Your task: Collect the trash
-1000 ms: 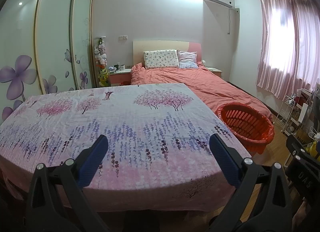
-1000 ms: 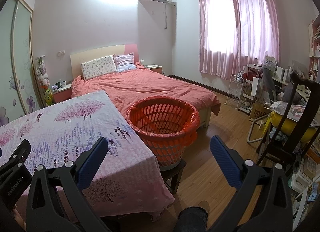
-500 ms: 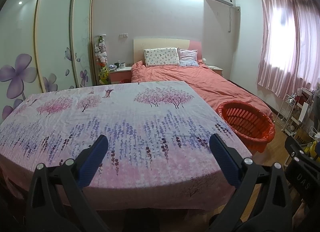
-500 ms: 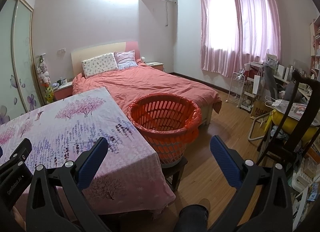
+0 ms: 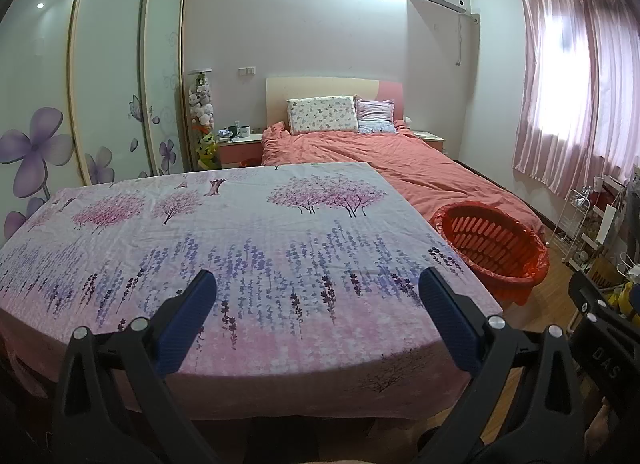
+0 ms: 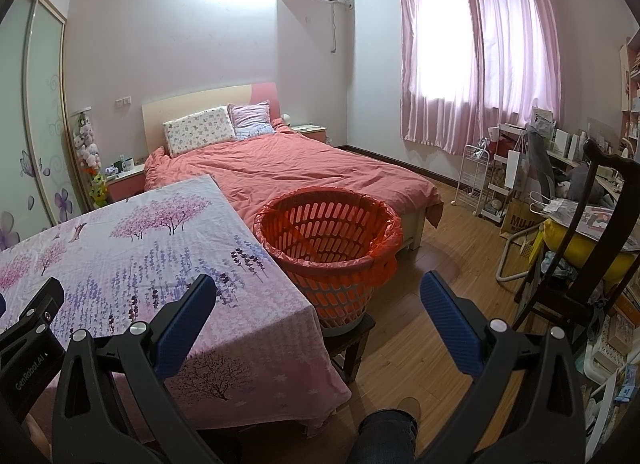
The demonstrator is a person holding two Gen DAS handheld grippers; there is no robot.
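No trash is seen on the tabletop [image 5: 280, 248]; both grippers' fingers [image 5: 188, 320] [image 6: 448, 324] are held wide, empty, and the light, stiff basket [image 6: 332, 248] would best be gripped by its rim.

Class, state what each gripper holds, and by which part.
Nothing. The left gripper and right gripper are both open and empty.

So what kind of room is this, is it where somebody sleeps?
Yes, it looks like a bedroom in a home. There is a bed with a pink-orange cover and two pillows, a sliding wardrobe with purple flowers on its doors, and pink curtains over the window.
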